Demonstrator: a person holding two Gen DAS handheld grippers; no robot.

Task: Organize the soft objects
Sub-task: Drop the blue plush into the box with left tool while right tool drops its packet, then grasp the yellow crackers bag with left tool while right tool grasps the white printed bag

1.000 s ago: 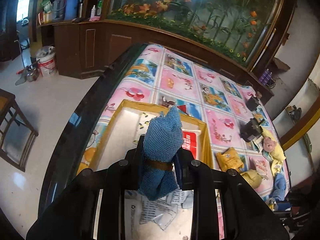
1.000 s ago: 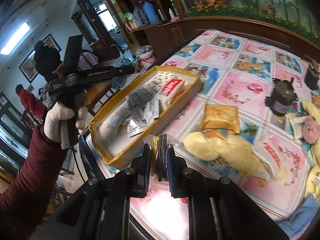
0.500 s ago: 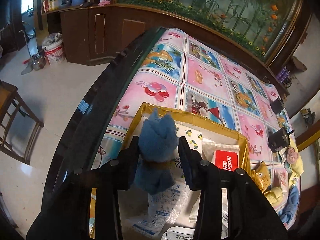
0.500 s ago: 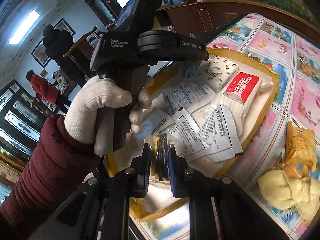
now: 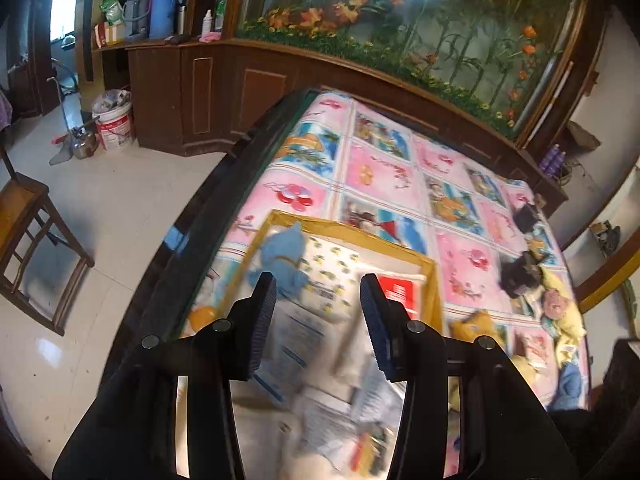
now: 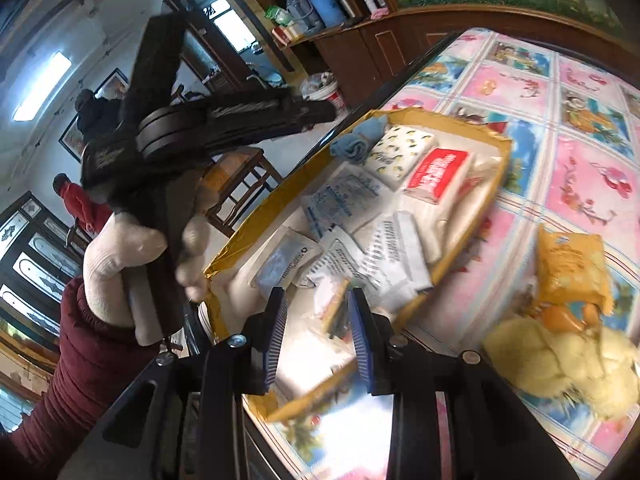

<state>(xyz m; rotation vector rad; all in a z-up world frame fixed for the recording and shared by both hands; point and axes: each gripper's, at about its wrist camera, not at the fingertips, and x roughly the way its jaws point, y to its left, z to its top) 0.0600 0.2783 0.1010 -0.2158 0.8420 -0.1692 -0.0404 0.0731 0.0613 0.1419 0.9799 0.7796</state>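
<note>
The blue cloth [image 5: 285,258] lies bunched in the far left corner of the yellow box [image 5: 428,266], touching a white spotted packet [image 5: 332,268] and apart from both tools. The left gripper [image 5: 318,312] hovers above the box with its fingers spread wide and nothing between them. The right gripper [image 6: 318,338] hangs over the near end of the box, fingers parted; a small packet [image 6: 334,308] seems to sit between them (blur hides whether it is gripped or loose). The step looks like depositing into the box. Next, likely a reach toward the yellow plush [image 6: 560,360] on the patterned tablecloth [image 6: 580,184]
</note>
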